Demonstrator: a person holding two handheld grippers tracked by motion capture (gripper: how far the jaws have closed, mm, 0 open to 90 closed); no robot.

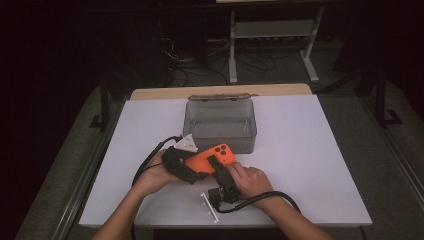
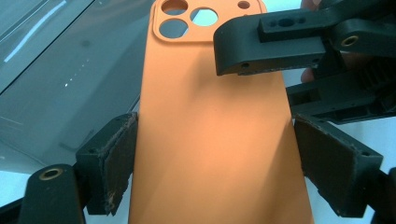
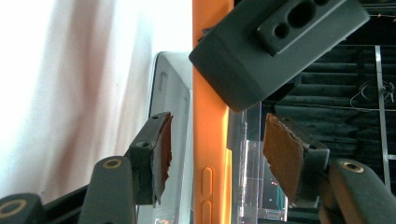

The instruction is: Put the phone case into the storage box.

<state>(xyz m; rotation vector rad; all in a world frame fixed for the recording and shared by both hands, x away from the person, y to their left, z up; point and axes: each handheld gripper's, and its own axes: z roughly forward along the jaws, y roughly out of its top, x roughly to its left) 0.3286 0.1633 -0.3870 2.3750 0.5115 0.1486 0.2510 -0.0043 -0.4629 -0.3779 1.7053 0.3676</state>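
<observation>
White table [image 1: 310,150]: grey open box [image 1: 220,125] on it, near far edge.

Phone case [image 1: 212,159] before box [image 1: 220,125] — between grippers.

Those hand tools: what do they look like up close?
Both are black plastic. The left gripper carries a grey three-cornered plate on top; the right gripper has a white bracket behind it. Each trails a black cable. Worn, flat pads line the jaws. Forearms are bare, no sleeves.
</observation>
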